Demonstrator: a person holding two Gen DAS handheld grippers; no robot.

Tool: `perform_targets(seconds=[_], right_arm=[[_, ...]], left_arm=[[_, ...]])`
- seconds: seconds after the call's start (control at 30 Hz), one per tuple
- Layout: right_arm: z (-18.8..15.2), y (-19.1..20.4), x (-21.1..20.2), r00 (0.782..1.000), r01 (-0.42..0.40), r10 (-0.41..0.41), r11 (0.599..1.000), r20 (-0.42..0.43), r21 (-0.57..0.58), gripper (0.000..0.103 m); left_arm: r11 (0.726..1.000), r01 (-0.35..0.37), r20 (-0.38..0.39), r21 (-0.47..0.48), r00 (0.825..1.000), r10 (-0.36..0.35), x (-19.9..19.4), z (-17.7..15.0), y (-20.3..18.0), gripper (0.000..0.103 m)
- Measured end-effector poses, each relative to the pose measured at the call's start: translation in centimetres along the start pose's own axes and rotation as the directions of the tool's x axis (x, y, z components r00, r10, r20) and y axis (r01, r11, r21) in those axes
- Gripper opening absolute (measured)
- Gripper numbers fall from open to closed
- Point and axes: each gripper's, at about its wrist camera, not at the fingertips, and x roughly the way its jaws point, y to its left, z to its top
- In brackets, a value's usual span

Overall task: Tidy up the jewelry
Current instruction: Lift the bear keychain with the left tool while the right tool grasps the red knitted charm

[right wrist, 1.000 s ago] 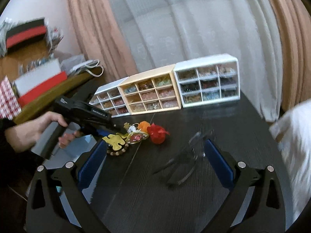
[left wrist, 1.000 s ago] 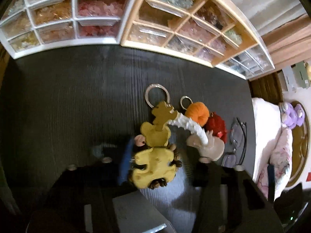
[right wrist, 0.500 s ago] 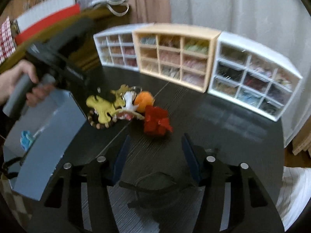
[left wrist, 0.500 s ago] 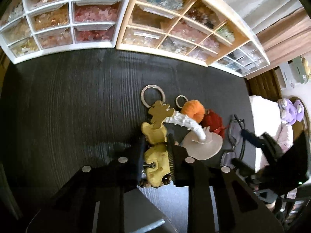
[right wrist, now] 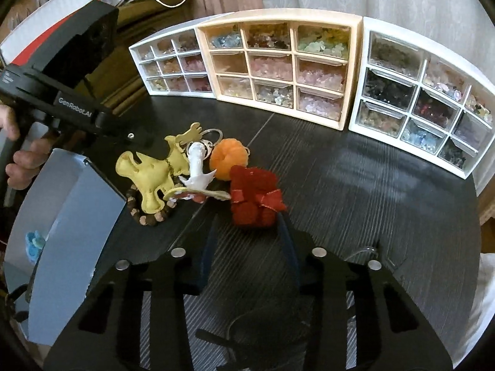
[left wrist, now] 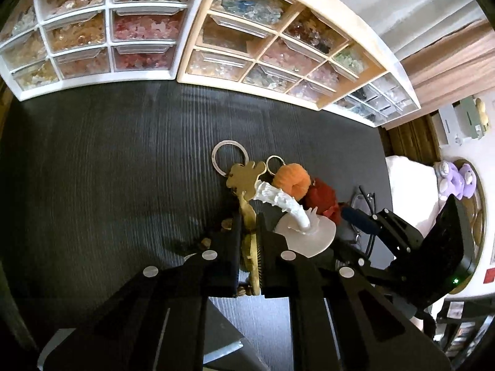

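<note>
- The left gripper (left wrist: pixel 249 241) is pinched tight on the yellow leather charm (right wrist: pixel 151 173); lift slow and straight up, so its chain does not drag the white figure (right wrist: pixel 198 170).
- The charm lies on the black table (right wrist: pixel 355 191); its long side runs from the gray box (right wrist: pixel 77 213) toward its key ring (left wrist: pixel 229 157) near the bead drawers (right wrist: pixel 278 65).
- The right gripper (right wrist: pixel 247 241) is spread wide by the red bear (right wrist: pixel 253 198); it holds nothing.

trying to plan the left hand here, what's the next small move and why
Probably a slow, straight lift. The left gripper has its fingers closed on the yellow leather charm, which lies over the wooden bead bracelet and touches the white figurine. Rising gently would show whether these come apart before it swings toward the grey box.
</note>
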Motion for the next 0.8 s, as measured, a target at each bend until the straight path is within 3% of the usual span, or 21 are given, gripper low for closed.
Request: perform_targets(seconds=[0.2, 0.43, 0.67, 0.8], right_arm=[[0.1, -0.3, 0.2, 1.000, -0.008, 0.008, 1.000, 0.000, 0.017, 0.030], [0.2, -0.3, 0.4, 1.000, -0.008, 0.008, 0.999, 0.000, 0.033, 0.030], [0.1, -0.3, 0.4, 1.000, -0.011, 0.011, 0.999, 0.008, 0.043, 0.030], [0.1, -0.4, 0.3, 1.000, -0.013, 0.013, 0.998, 0.012, 0.055, 0.030]], left_arm=[[1.000, -0.005, -0.031, -0.005, 1.000, 0.005, 0.3, 0.4, -0.8, 0.011], [0.991, -0.120, -0.052, 0.052, 0.991, 0.123, 0.9, 0.8, -2.5, 0.012], [0.981, -0.186, -0.081, 0.060, 0.978, 0.191, 2.5, 0.5, -2.9, 0.019], [0.975, -0.203, -0.049, 0.096, 0.977, 0.208, 3.0, 0.3, -3.5, 0.017]])
